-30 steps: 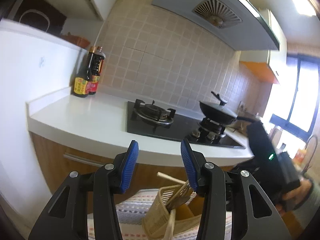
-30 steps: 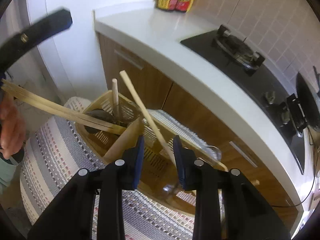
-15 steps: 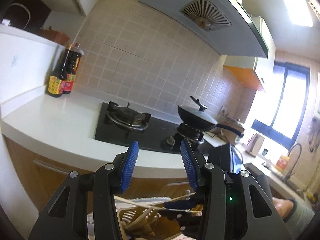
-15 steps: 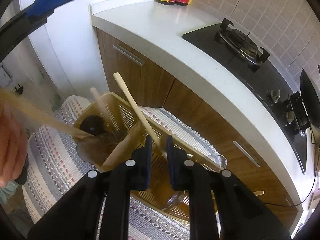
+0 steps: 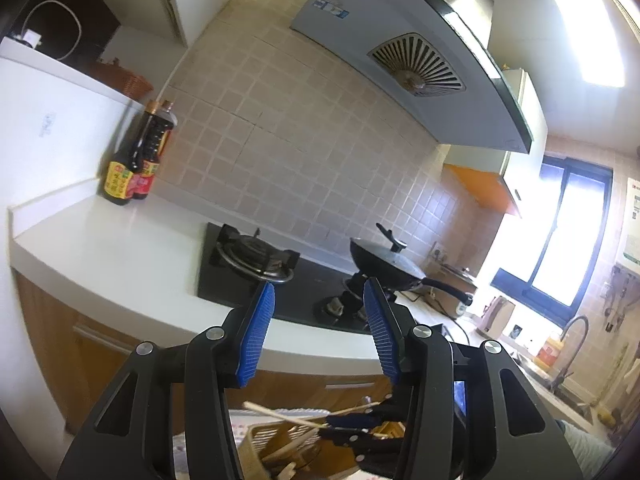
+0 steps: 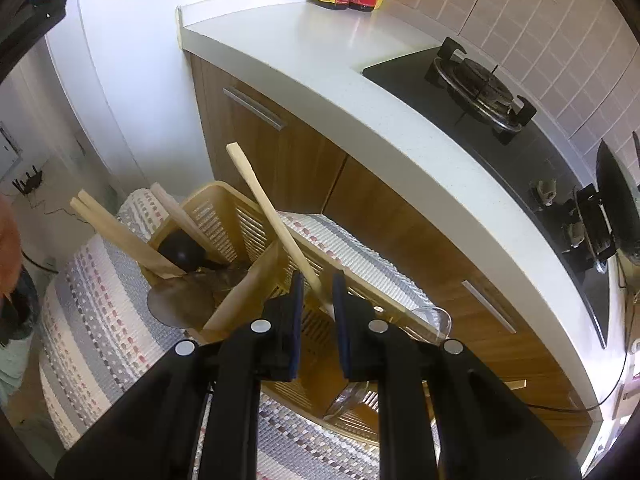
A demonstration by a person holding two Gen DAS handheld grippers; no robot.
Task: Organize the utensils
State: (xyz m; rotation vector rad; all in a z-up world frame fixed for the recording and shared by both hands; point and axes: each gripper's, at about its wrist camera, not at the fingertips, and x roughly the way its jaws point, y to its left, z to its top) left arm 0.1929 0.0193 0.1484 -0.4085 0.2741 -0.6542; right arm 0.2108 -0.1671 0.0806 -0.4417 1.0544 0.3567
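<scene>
My right gripper [image 6: 318, 280] points down into a tan slatted utensil basket [image 6: 224, 216] and is shut on a long light wooden handle [image 6: 272, 216] that slants up to the left. In the basket's left compartment lean a pair of wooden sticks [image 6: 120, 232], a dark ladle [image 6: 180, 248] and a round metal skimmer [image 6: 180, 300]. A clear spoon [image 6: 432, 320] lies in the right part. My left gripper [image 5: 319, 292] hangs higher, pointing level at the counter; its jaws are opening with nothing between them. Below it show the basket [image 5: 260, 436] and the right gripper [image 5: 352, 428].
The basket sits on a striped woven mat [image 6: 80, 320] in front of wooden cabinets [image 6: 304, 168]. Above are a white counter [image 5: 100, 256], a gas hob [image 5: 256, 256], a lidded wok [image 5: 384, 264] and two sauce bottles [image 5: 132, 168]. A hand [image 6: 8, 240] shows at the left edge.
The right gripper's jaws closed onto the wooden handle, then held still. The left gripper rose, so the basket sank to the bottom of its view. The pair of sticks now leans in the basket.
</scene>
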